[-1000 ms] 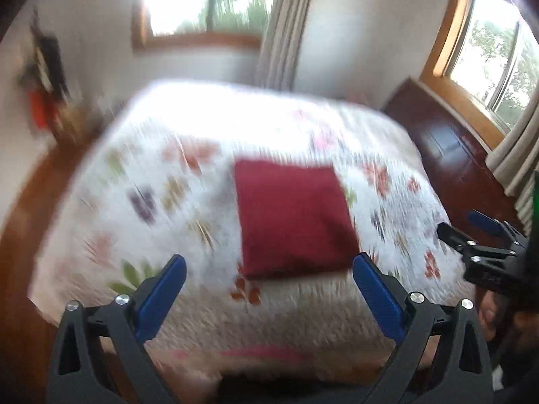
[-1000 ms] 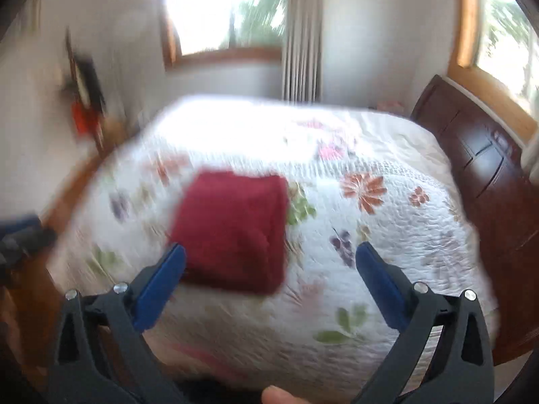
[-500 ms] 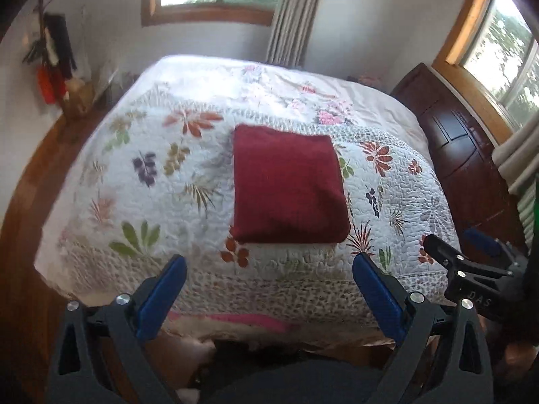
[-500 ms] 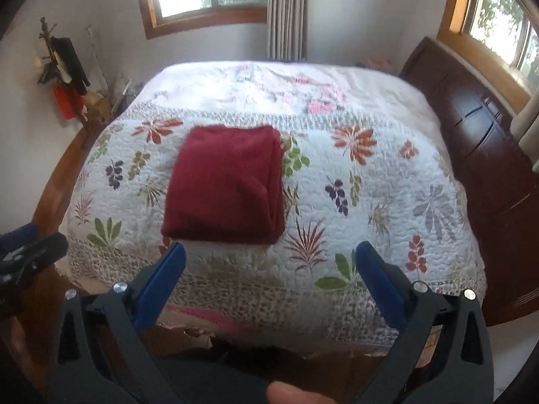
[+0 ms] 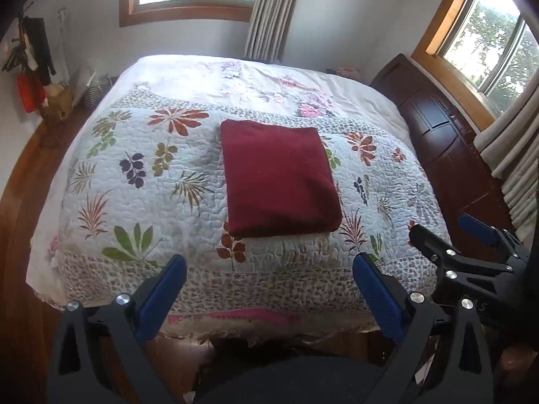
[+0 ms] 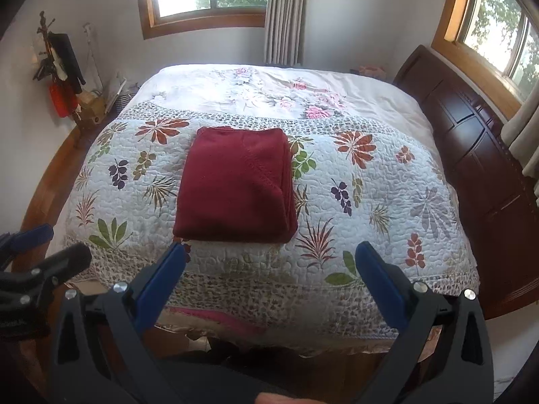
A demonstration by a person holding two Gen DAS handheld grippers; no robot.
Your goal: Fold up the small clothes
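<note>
Bed [image 5: 353, 87]: fills most of both wrist views; a pale floral sheet shows at the far end.
Quilt [image 5: 141, 208]: white, stitched, printed with leaves and flowers, with a speckled border band; covers the near part of the bed and drapes over the near edge.
Headboard [image 5: 438, 141]: dark wood, along the right side of the bed, below a wood-framed window [image 5: 488, 33].
Curtain [image 5: 273, 10]: grey, hangs beside the far window.
Folded garment [image 5: 278, 176]: dark red, folded to a neat rectangle, lying flat on the quilt near the middle of the bed's near half; stacked layer edges and a stitched seam show on it in the right wrist view [image 6: 235, 183]. No gripper touches it.
Left gripper [image 5: 267, 281]: held off the near edge of the bed, short of the garment; blue-padded jaws spread wide, nothing between them.
Right gripper [image 6: 269, 271]: beside the left one, likewise short of the garment; jaws wide apart and empty. Also visible at the right edge of the left wrist view [image 5: 451, 235].
</note>
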